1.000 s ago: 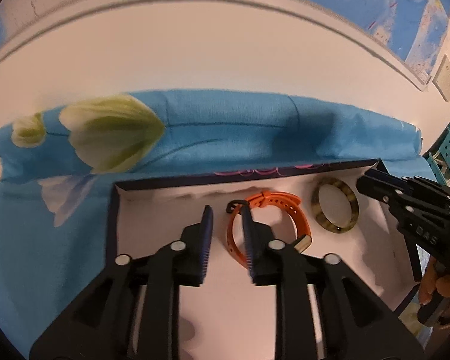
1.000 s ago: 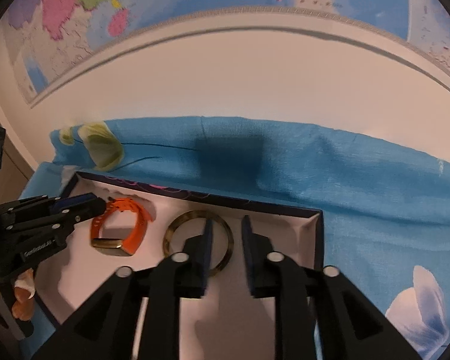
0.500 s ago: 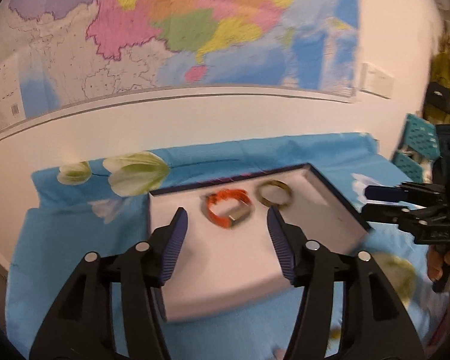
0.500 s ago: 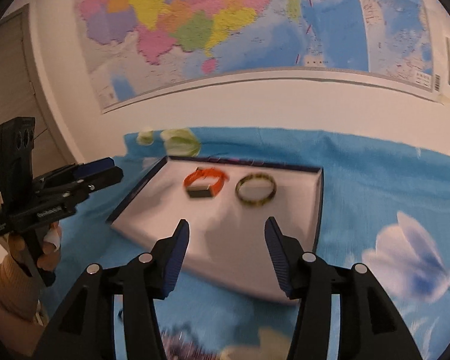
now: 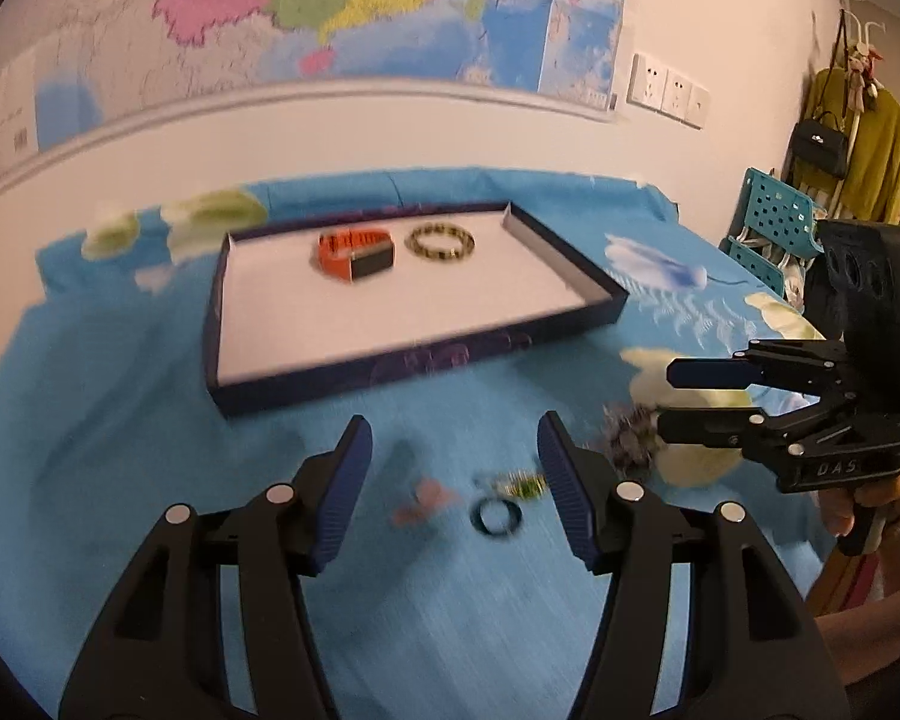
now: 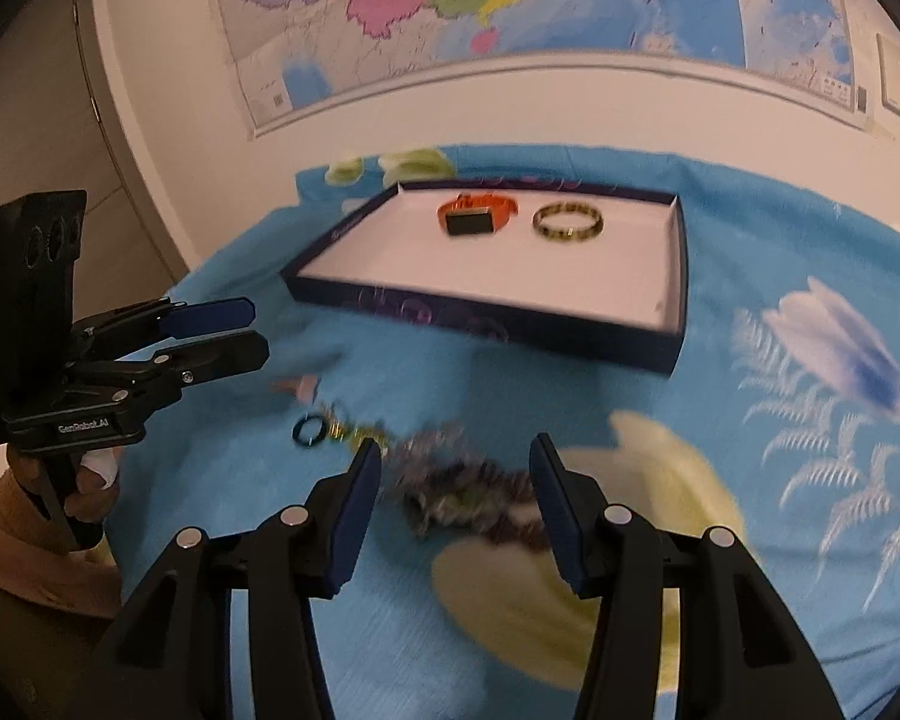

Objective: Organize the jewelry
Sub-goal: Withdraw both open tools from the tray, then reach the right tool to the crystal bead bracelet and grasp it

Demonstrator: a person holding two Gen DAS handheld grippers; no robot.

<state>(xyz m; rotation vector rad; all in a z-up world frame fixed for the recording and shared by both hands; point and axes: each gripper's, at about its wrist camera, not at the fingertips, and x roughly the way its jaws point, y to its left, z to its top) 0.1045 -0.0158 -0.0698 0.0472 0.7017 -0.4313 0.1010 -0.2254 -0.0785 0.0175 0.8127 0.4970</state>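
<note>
Jewelry: watch [image 5: 354, 255], bangle [image 5: 440, 242] in tray [image 5: 390, 366]; loose pieces [image 6: 462, 486] nearer; both jaws apart, empty.

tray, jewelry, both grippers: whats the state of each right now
tray: open, on the blue cloth
orange watch: in tray
patterned bangle: in tray, beside watch
black ring: loose on cloth
beaded pile: loose on cloth
left gripper: open, empty
right gripper: open, empty
</note>
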